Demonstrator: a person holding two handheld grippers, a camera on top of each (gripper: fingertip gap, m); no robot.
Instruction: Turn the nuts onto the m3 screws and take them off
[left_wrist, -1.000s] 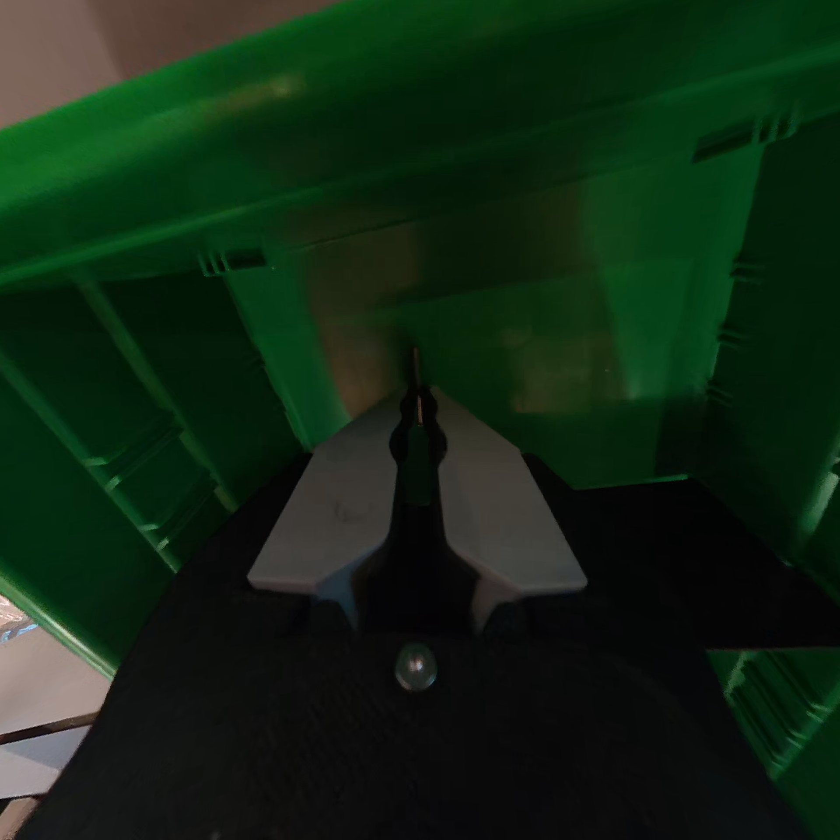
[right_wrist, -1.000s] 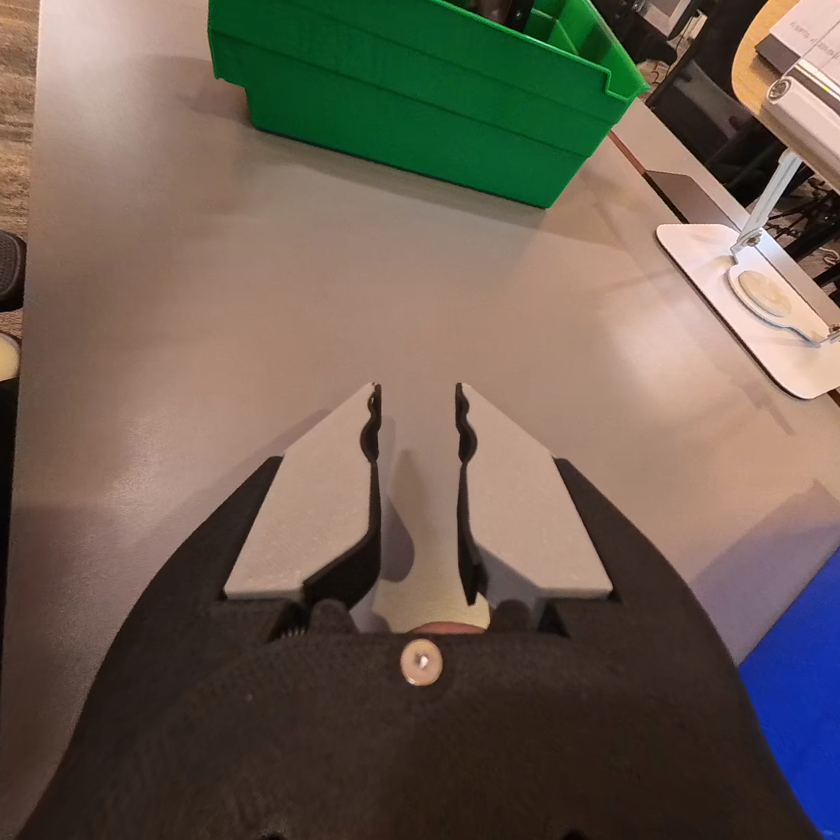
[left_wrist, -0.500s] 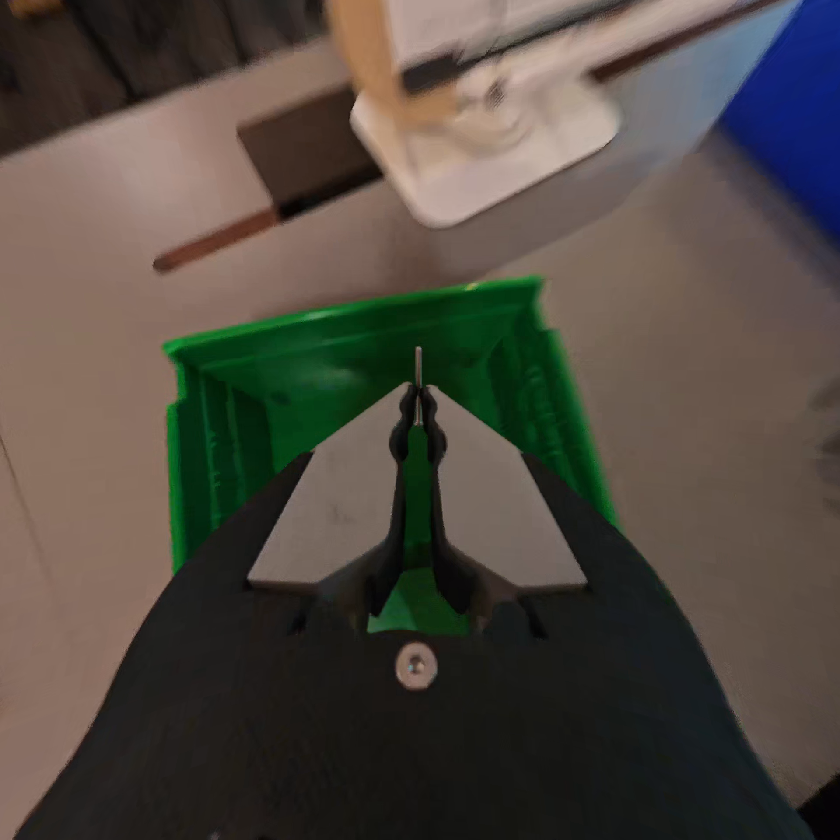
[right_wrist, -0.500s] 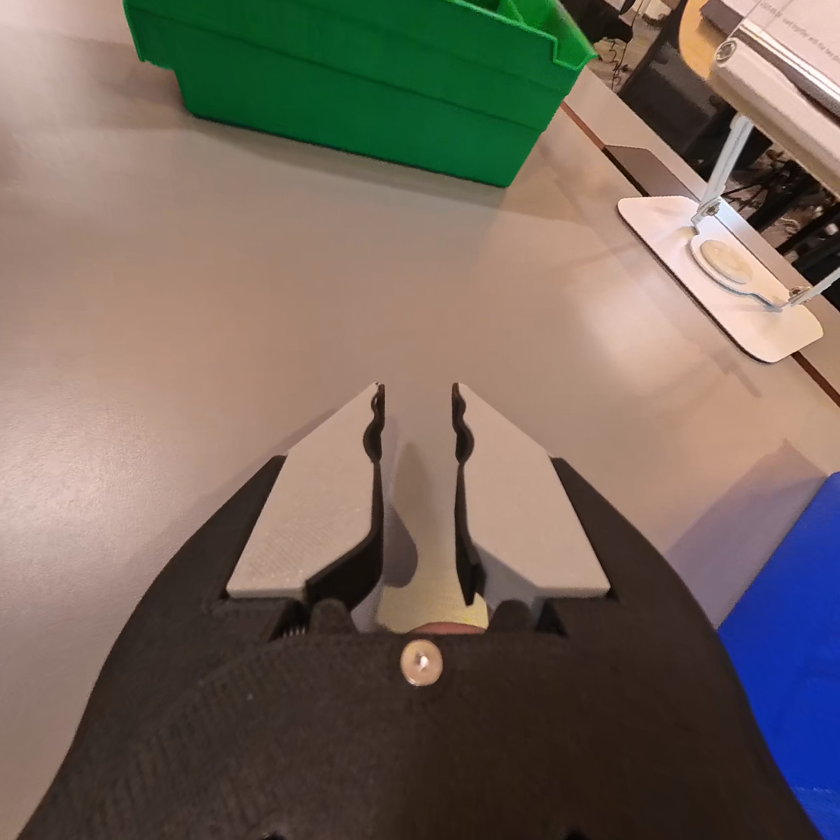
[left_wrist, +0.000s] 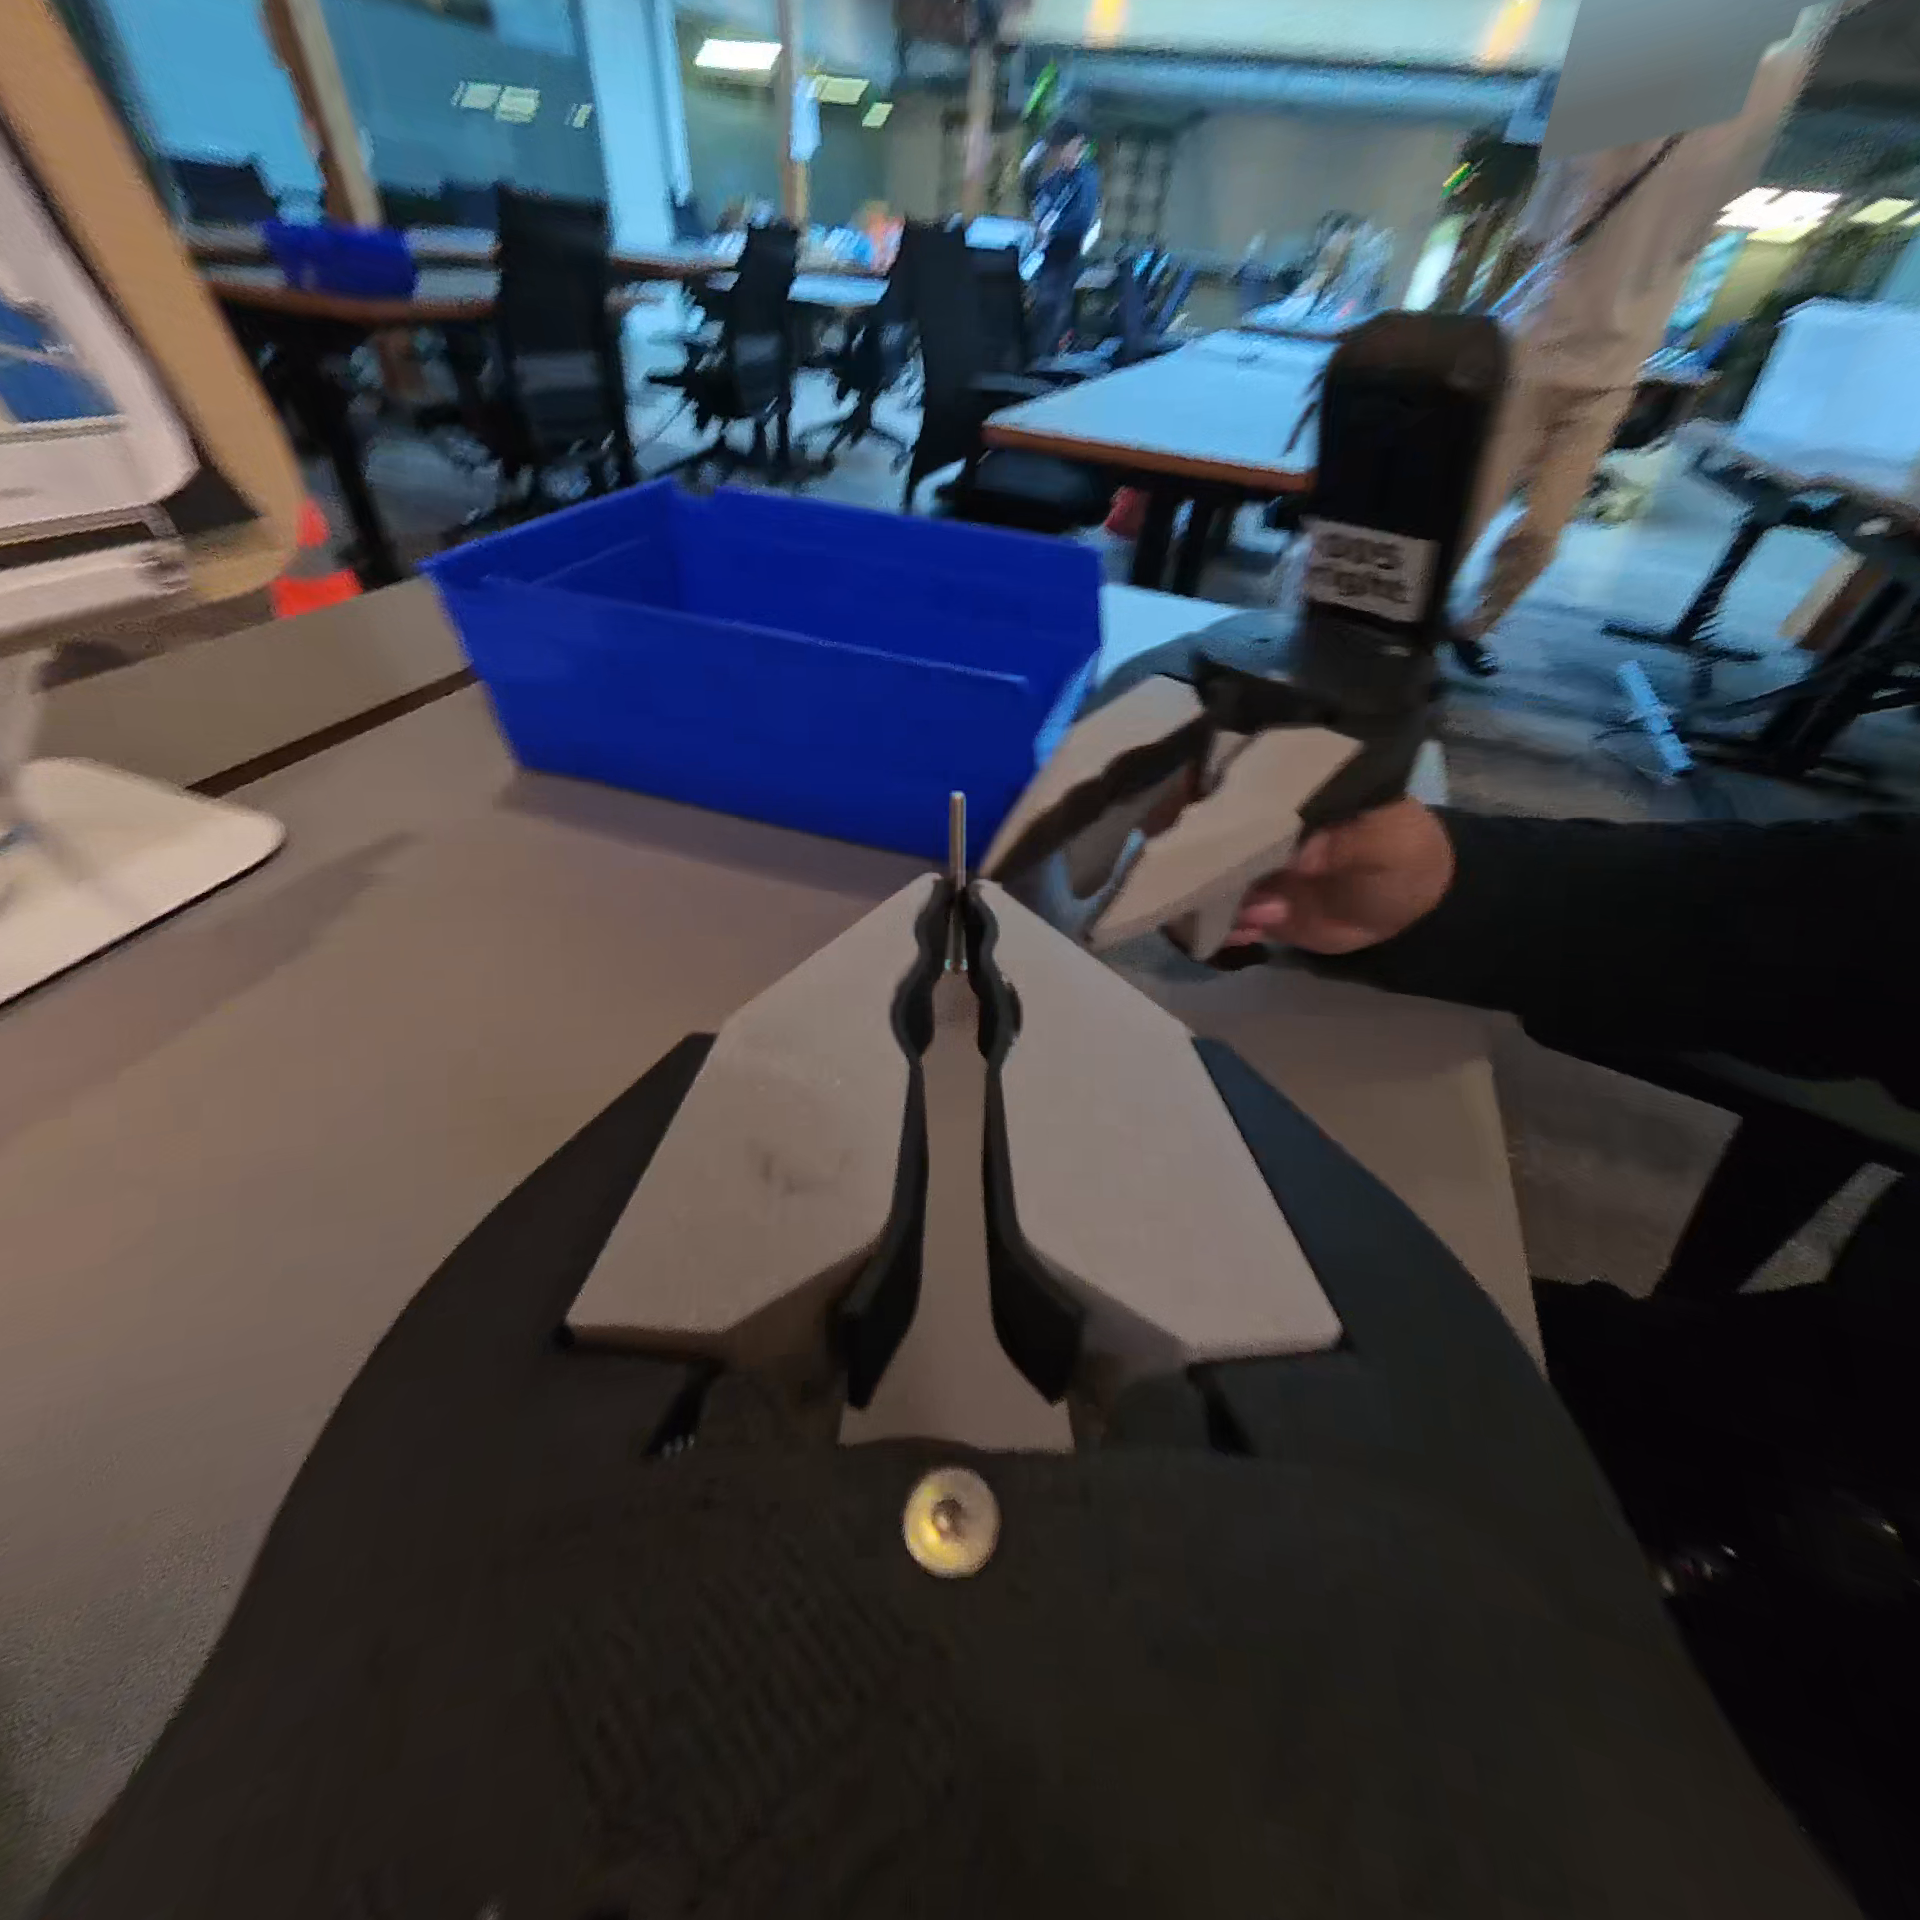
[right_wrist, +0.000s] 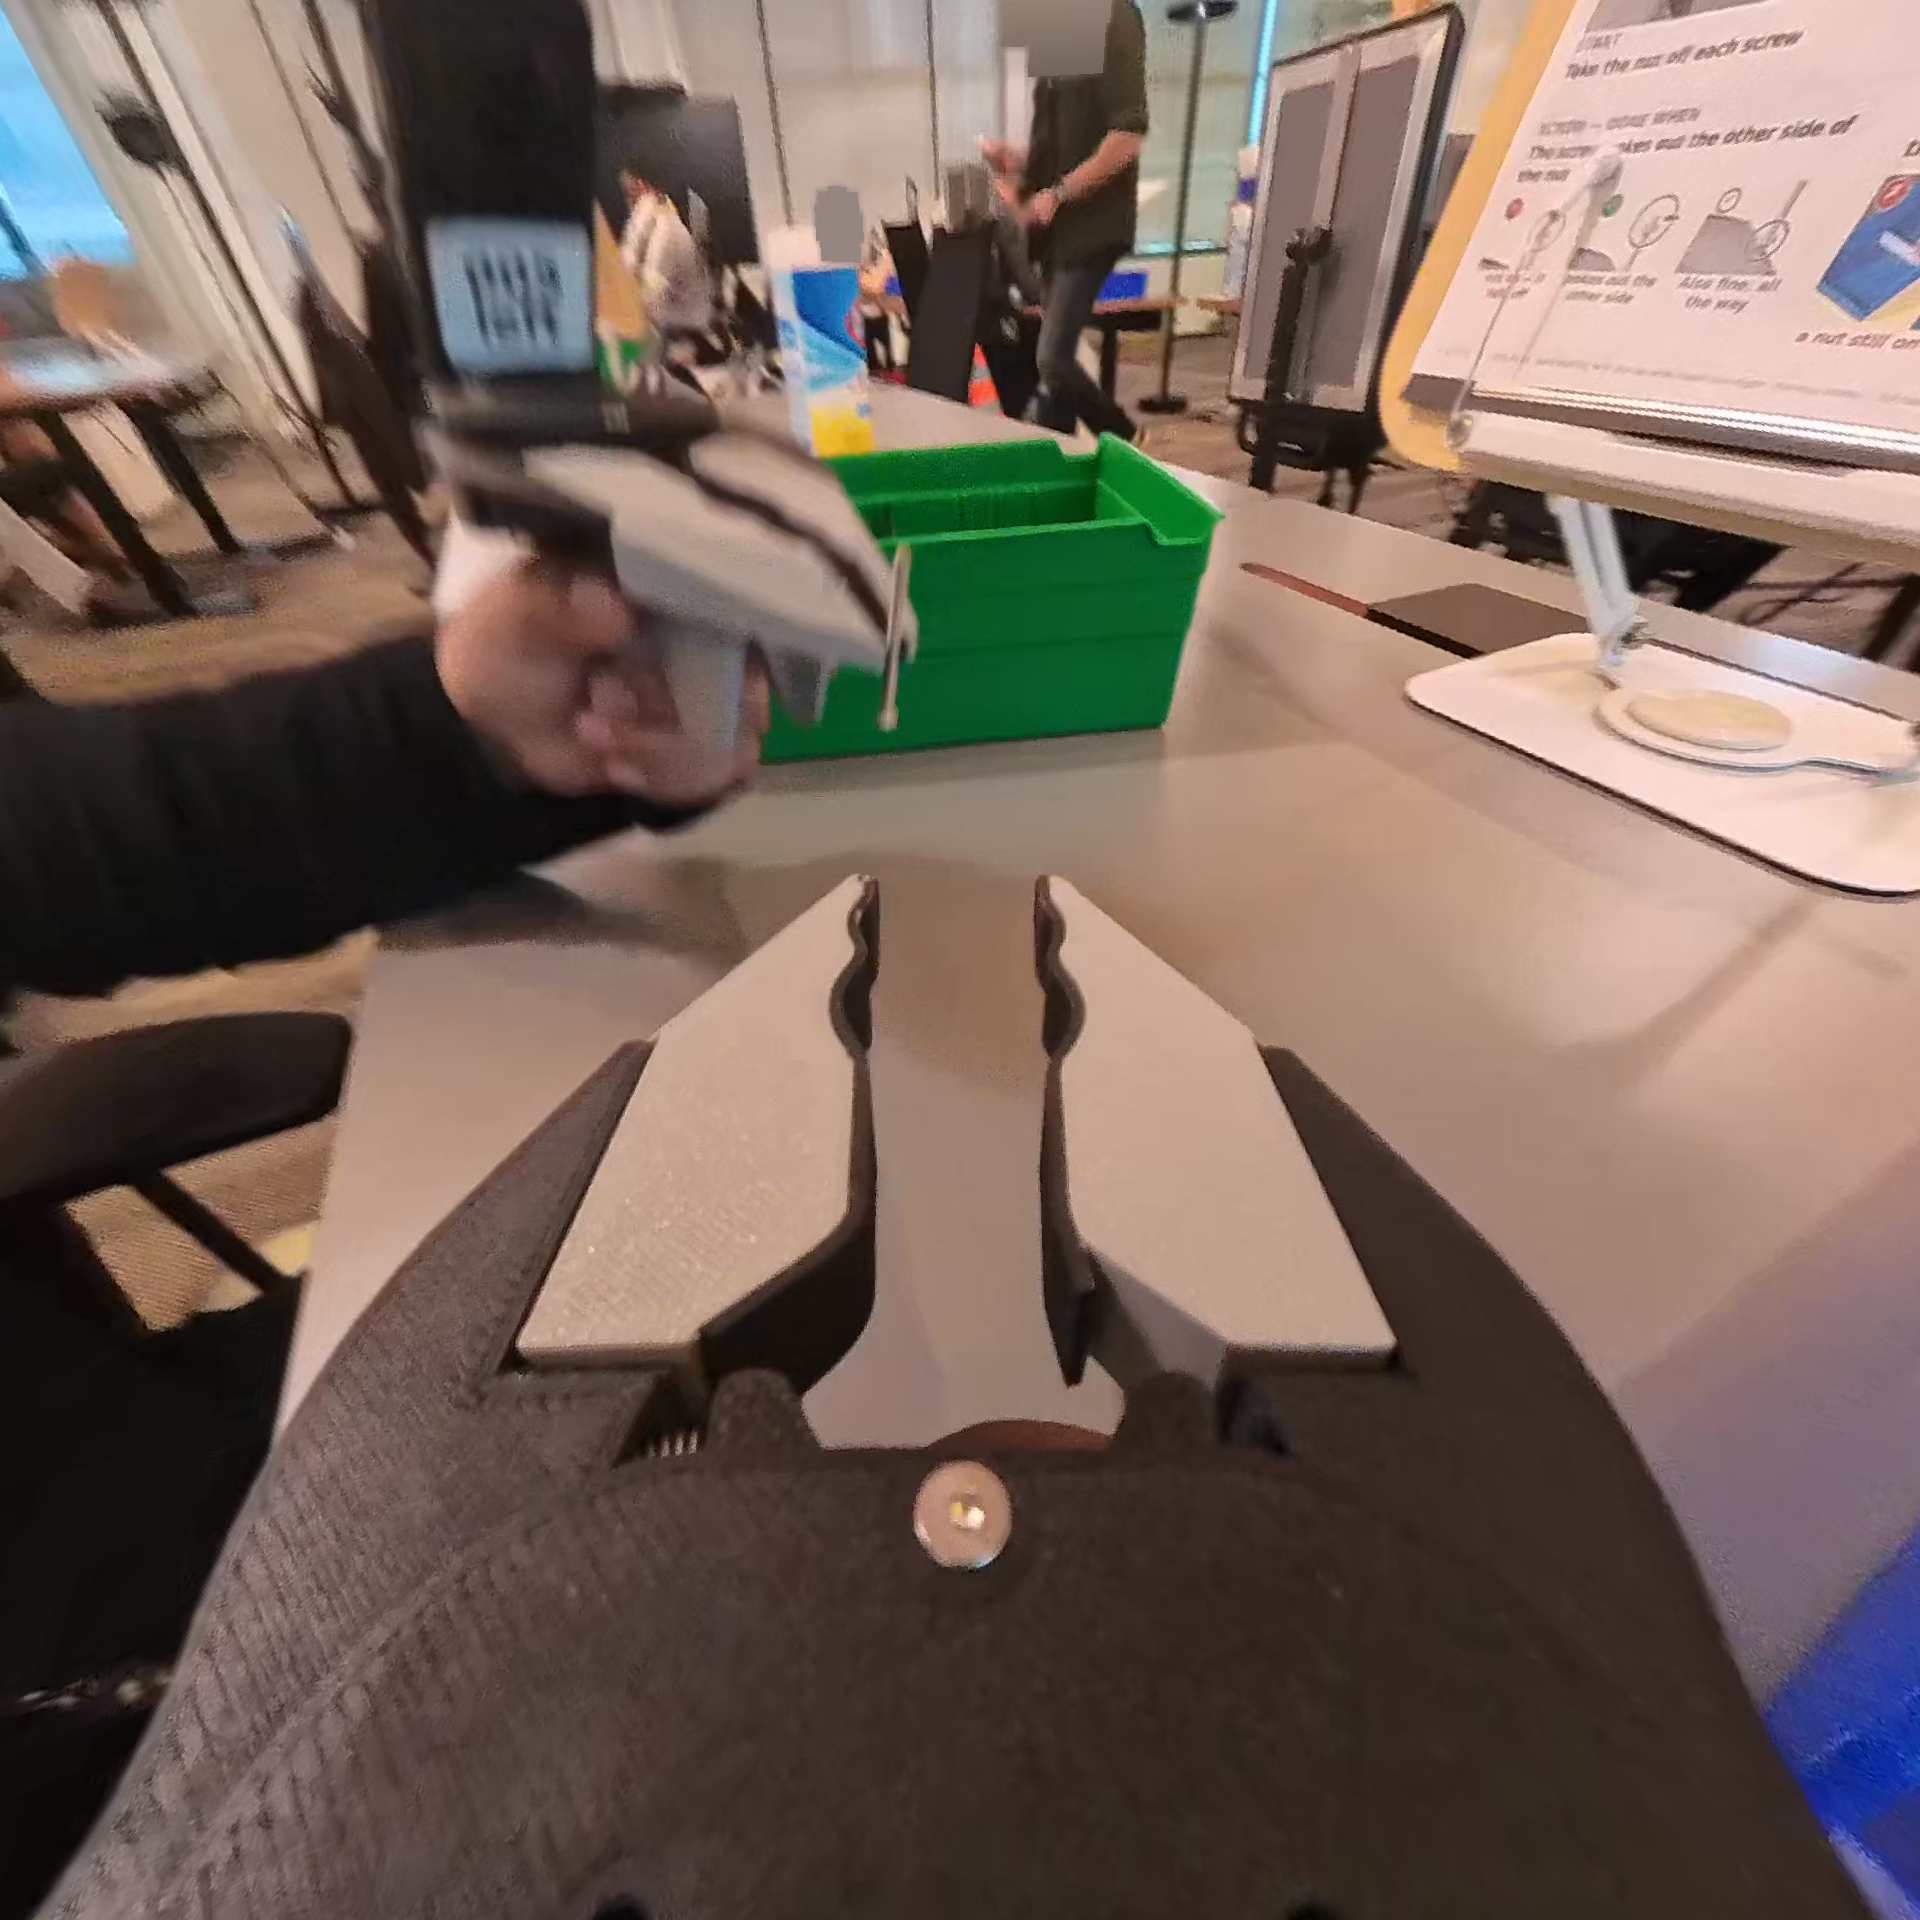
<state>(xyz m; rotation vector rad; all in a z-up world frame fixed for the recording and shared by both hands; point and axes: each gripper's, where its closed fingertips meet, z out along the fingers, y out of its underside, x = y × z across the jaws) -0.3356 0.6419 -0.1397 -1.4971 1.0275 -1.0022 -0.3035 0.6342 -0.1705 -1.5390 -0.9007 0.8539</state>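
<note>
Grey wedge-shaped fingers of the left gripper (left_wrist: 957, 902) are pressed together on a thin silver metal screw (left_wrist: 957, 844), pinching it near its lower end so that most of the shaft stands upright past the fingertips. In the right wrist view the same left gripper (right_wrist: 900, 634) shows raised above the grey worktop (right_wrist: 1403, 935), held by a hand (right_wrist: 566, 691) in a black sleeve, with the screw (right_wrist: 894, 644) crossing its tips (its head at the bottom end, as far as the blur lets one tell). No nut can be made out on the shaft.

The right gripper (right_wrist: 956, 896) hangs low over the worktop with a plain gap between its two grey fingers and nothing in it. From the left wrist view this right gripper (left_wrist: 1081, 842) sits just beside the screw, on its right side, with a hand (left_wrist: 1340, 883) on its grip.

A green plastic bin (right_wrist: 1039, 613) stands toward the far edge of the worktop in the right wrist view, behind the screw. A blue plastic bin (left_wrist: 769, 665) stands at the far edge in the left wrist view. A white stand with a flat base (right_wrist: 1662, 769) rests near the worktop's right edge in the right wrist view, carrying a printed sheet.
</note>
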